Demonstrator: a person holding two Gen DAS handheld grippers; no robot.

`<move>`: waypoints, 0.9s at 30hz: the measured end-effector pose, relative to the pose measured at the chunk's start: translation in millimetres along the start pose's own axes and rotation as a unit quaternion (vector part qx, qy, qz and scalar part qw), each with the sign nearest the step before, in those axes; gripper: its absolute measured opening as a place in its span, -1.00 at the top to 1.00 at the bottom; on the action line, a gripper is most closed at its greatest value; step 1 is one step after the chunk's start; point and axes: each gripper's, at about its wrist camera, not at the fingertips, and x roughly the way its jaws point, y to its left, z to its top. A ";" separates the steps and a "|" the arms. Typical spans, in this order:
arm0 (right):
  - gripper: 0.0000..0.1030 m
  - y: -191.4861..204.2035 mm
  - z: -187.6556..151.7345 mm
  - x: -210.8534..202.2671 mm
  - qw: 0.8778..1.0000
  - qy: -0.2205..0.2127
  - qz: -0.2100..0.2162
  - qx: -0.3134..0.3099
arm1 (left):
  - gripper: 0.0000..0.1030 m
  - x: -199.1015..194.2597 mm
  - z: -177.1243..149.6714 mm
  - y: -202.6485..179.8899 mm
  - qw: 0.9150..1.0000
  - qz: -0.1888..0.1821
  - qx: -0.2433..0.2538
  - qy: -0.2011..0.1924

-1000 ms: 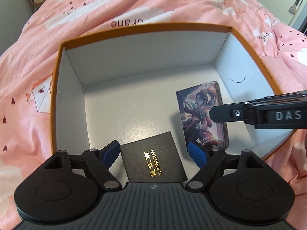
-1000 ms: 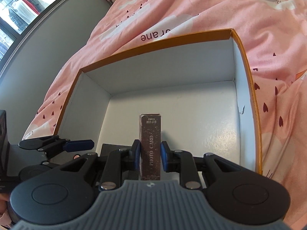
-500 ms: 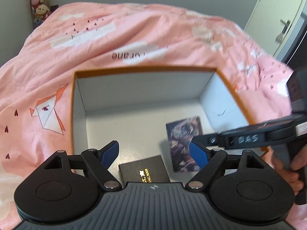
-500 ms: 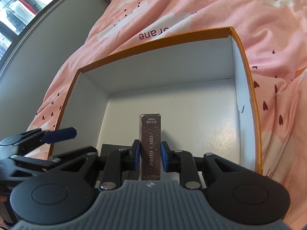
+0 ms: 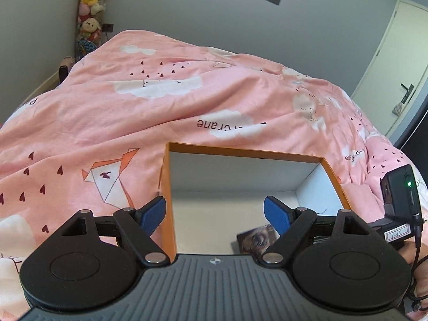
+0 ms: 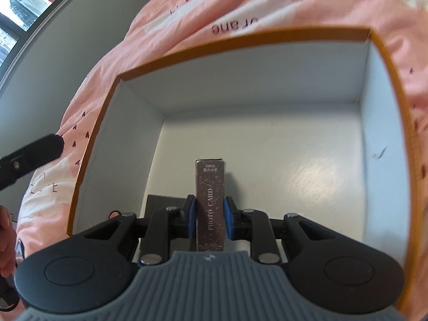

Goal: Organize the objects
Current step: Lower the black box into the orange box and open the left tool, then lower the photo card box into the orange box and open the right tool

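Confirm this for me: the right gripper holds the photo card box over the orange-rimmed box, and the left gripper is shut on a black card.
One detail is wrong. The left gripper is open and holds nothing, as the left wrist view shows. The rest stands: the right gripper holds the photo card box over the orange-rimmed box.

1. The box is sitting on the bedspread, open side up.
2. The photo card pack is standing on edge inside the box, near its front edge.
3. A flat card case is lying on the box floor just left of the pack, toward the front-left corner.
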 end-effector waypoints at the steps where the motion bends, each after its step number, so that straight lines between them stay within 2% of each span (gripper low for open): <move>1: 0.55 0.4 -0.3 2.5 1.000 0.006 0.004 0.002 | -0.88 0.6 -0.4 2.3 1.000 0.000 -0.002 0.001; 2: 0.67 0.5 -0.2 5.6 1.000 0.012 0.013 0.007 | -0.88 1.7 -0.8 4.4 1.000 0.001 -0.003 0.002; 3: 0.95 0.0 0.0 9.0 0.999 0.020 0.027 0.016 | -0.88 2.9 -1.3 6.4 1.000 0.001 -0.003 0.003; 4: 1.00 -0.3 0.3 11.6 0.998 0.027 0.046 0.027 | -0.88 4.2 -1.9 8.5 1.000 0.002 -0.005 0.005; 6: 1.00 0.2 2.0 15.7 0.996 0.039 0.073 0.044 | -0.88 6.9 -2.6 13.0 1.000 0.003 -0.010 0.008; 9: 0.98 10.4 4.6 17.6 0.998 0.033 0.049 0.016 | -0.88 8.5 -4.6 17.6 1.000 0.001 -0.018 0.011; 12: 0.82 14.6 5.9 15.4 0.999 0.027 0.035 0.003 | -0.88 10.4 -5.3 19.4 1.000 -0.002 -0.020 0.012; 13: 0.74 13.7 6.5 13.8 0.999 0.030 0.038 0.004 | -0.88 11.0 -5.1 20.0 1.000 -0.003 -0.021 0.012; 14: 0.51 15.5 6.6 13.5 0.999 0.032 0.039 0.002 | -0.88 11.6 -4.7 20.2 1.000 -0.004 -0.022 0.013; 15: 0.16 17.3 7.1 13.6 0.999 0.032 0.038 -0.002 | -0.88 12.1 -4.5 20.6 1.000 -0.005 -0.022 0.013; 16: 0.12 16.7 5.9 11.0 0.999 0.032 0.035 -0.007 | -0.88 12.1 -4.4 21.4 1.000 -0.006 -0.023 0.012; 17: 0.18 19.7 5.4 13.0 0.999 0.035 0.032 -0.014 | -0.88 12.1 -4.3 22.2 1.000 -0.006 -0.024 0.012; 20: 0.62 25.8 4.1 26.1 0.998 0.052 0.017 -0.024 | -0.88 12.1 -4.3 22.6 1.000 -0.008 -0.025 0.013; 27: 0.58 30.4 6.8 31.0 0.997 0.063 -0.004 -0.050 | -0.88 13.2 -5.7 25.0 1.000 -0.011 -0.026 0.012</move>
